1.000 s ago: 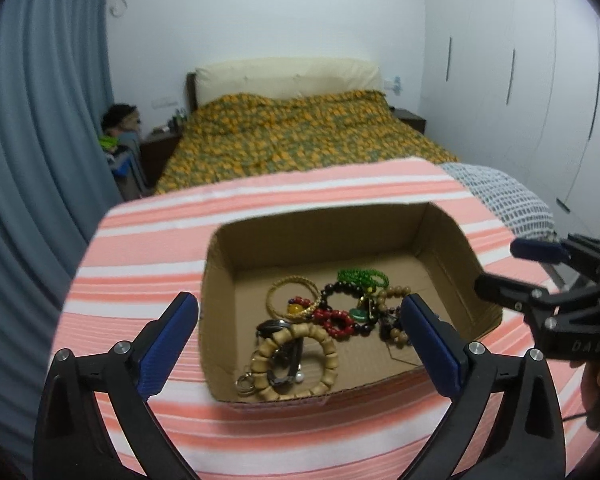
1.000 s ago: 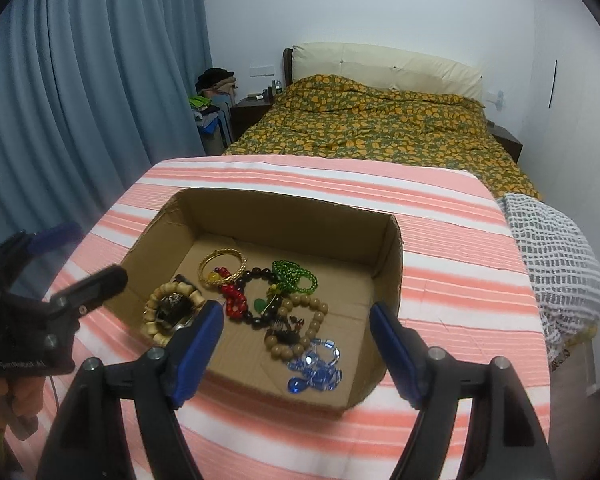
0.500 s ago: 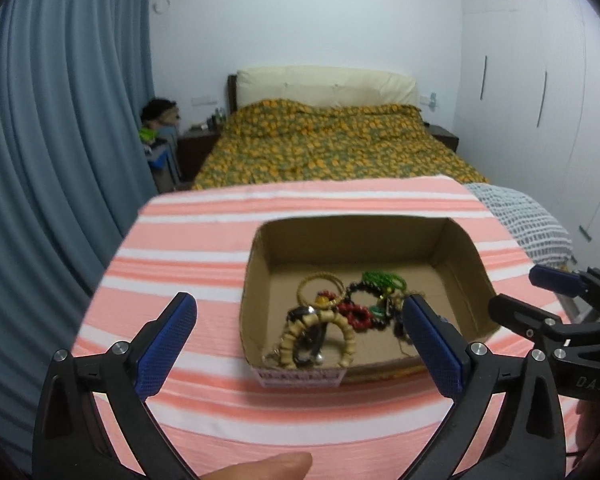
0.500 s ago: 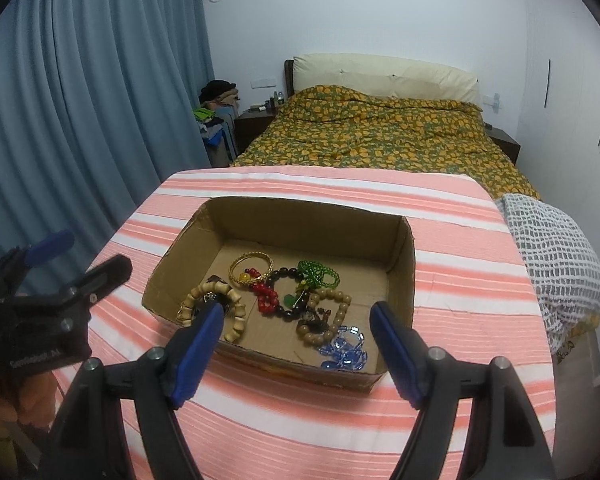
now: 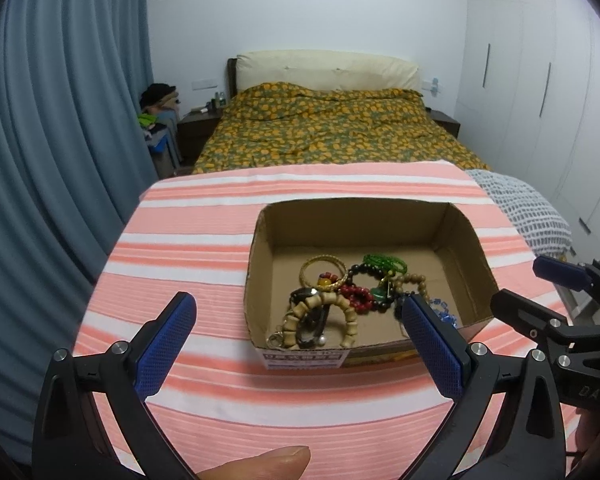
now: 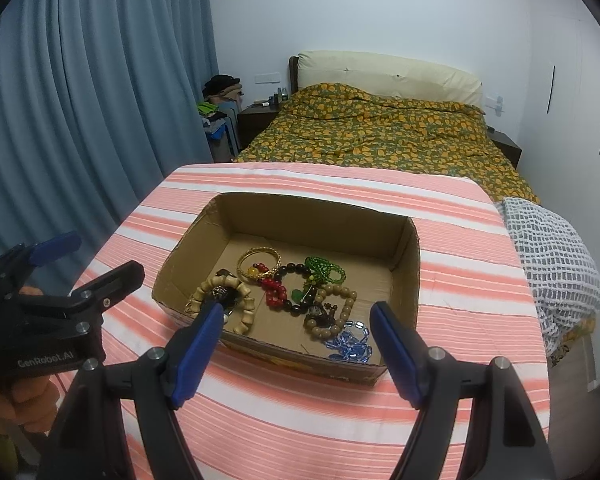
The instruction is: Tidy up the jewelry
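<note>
A cardboard box (image 5: pixel 260 272) is sitting open-topped on the table (image 5: pixel 188 240), which is wearing a pink-and-white striped cloth, and it is holding the jewelry in a loose heap near its front wall. In the left wrist view, a chunky wooden bead bracelet (image 5: pixel 324 312) is lying at the heap's 7 o'clock, with a gold bangle (image 5: pixel 324 270) at 11 o'clock, a green bead bracelet (image 5: pixel 384 262) at 1 o'clock, and a red bead bracelet (image 5: pixel 356 294) and a black bead bracelet (image 5: pixel 360 272) tangling in the middle. In the right wrist view, a round tan bead bracelet (image 6: pixel 338 312) is resting at the heap's 4 o'clock and a blue crystal bracelet (image 6: pixel 350 344) is lying at 5 o'clock, close to the front right corner.

The left claw (image 5: pixel 300 344) is hovering over the table in front of the box, its jaws standing wide apart with nothing between them. The right claw (image 6: pixel 298 350) is hanging just before the box's near wall, likewise spread open and gripping nothing. A fingertip (image 5: pixel 260 464) is showing at 6 o'clock in the left wrist view. Beyond the table, a bed (image 5: pixel 324 132) with an orange-patterned cover is standing at 12 o'clock, and blue curtains (image 5: pixel 60 120) are hanging at 9 o'clock.
</note>
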The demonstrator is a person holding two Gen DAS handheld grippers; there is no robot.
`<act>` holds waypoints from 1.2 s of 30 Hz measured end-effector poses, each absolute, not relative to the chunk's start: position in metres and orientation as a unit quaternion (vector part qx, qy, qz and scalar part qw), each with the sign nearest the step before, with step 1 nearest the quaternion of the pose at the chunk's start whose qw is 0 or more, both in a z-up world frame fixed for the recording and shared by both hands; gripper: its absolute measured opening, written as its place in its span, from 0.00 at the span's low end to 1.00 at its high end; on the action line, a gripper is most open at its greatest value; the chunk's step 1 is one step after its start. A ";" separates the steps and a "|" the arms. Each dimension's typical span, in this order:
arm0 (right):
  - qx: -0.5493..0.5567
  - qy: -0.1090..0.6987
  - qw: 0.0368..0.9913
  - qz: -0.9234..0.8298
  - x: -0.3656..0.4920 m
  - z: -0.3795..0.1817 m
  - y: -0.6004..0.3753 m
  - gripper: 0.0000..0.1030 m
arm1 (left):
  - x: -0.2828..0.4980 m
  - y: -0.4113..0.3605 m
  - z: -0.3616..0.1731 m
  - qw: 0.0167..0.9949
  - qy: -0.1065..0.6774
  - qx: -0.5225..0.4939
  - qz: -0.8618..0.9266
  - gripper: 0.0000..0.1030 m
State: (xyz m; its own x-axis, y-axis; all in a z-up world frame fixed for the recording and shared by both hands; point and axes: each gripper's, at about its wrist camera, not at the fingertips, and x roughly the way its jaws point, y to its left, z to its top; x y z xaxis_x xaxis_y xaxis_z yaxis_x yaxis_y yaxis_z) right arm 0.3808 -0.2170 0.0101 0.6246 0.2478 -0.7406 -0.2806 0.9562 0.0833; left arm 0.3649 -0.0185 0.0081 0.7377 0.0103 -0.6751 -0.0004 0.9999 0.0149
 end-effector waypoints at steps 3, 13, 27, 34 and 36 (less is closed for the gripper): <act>-0.022 0.406 0.901 0.148 0.379 0.012 -0.216 0.75 | 0.365 -0.019 0.009 0.932 0.362 0.008 0.004 1.00; -0.026 0.404 0.903 0.147 0.378 0.014 -0.215 0.75 | 0.364 -0.023 0.013 0.931 0.365 0.013 0.002 1.00; -0.029 0.402 0.903 0.147 0.376 0.018 -0.215 0.75 | 0.366 -0.024 0.013 0.929 0.369 0.016 0.002 1.00; -0.031 0.400 0.904 0.148 0.375 0.020 -0.214 0.75 | 0.365 -0.026 0.013 0.931 0.365 0.020 -0.001 1.00; -0.033 0.401 0.903 0.148 0.375 0.019 -0.213 0.75 | 0.365 -0.026 0.013 0.931 0.364 0.021 -0.003 1.00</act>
